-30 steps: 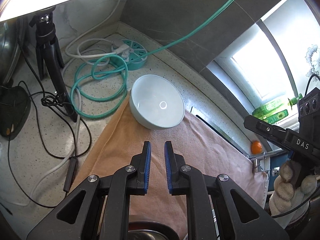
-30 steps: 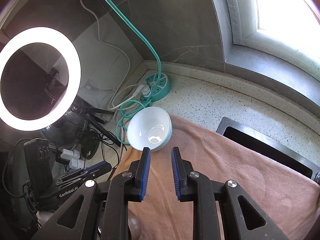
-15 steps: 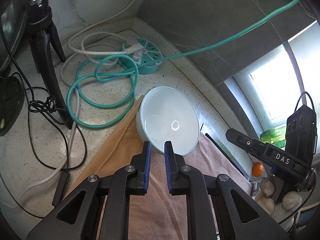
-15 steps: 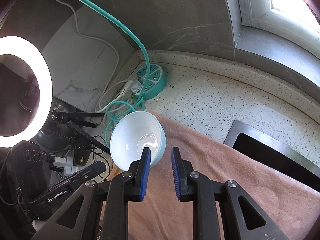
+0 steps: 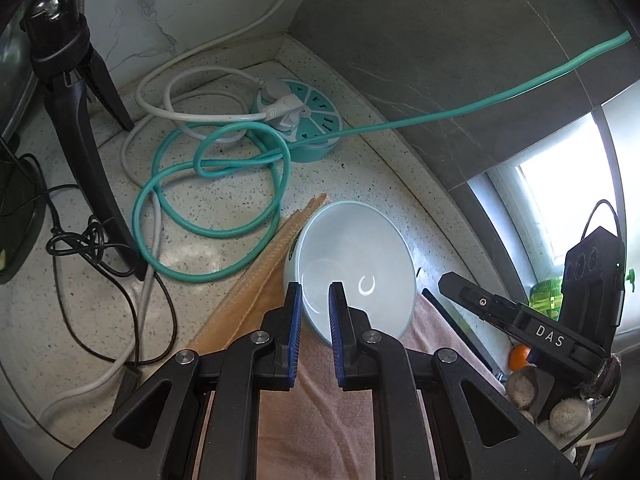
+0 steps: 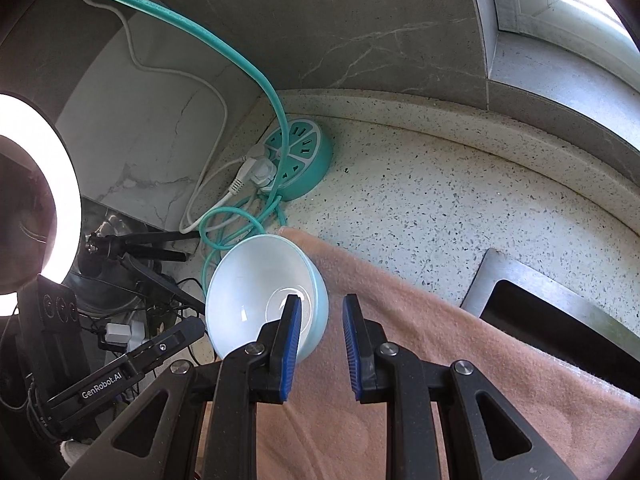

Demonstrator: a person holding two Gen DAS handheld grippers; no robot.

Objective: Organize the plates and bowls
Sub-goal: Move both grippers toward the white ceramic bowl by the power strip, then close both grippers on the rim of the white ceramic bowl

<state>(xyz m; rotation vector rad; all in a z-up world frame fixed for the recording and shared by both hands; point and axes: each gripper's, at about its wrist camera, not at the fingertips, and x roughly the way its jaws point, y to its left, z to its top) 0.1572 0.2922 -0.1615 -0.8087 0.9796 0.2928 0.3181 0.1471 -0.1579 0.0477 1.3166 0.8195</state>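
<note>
A pale blue-white bowl (image 5: 360, 256) stands upright and empty on the far left corner of a pink towel (image 5: 320, 420). My left gripper (image 5: 315, 286) has its jaws a narrow gap apart, tips over the bowl's near rim, and I cannot tell if they touch it. In the right wrist view the bowl (image 6: 256, 280) lies at the tips of my right gripper (image 6: 320, 300). Its jaws are slightly apart, the left finger (image 6: 290, 320) over the bowl's inside and the right finger over the towel (image 6: 440, 340). The bowl's wall shows in the gap, unpressed.
A round teal power strip (image 5: 308, 120) with coiled teal cable (image 5: 208, 208) and white cords lies behind the bowl in the counter corner. A black tripod (image 5: 80, 120) and ring light (image 6: 24, 200) stand left. A dark sink opening (image 6: 560, 320) lies right of the towel.
Both grippers have come forward and down toward the bowl, which now sits at their fingertips. Neither jaw gap has altered. The bowl has not moved.
</note>
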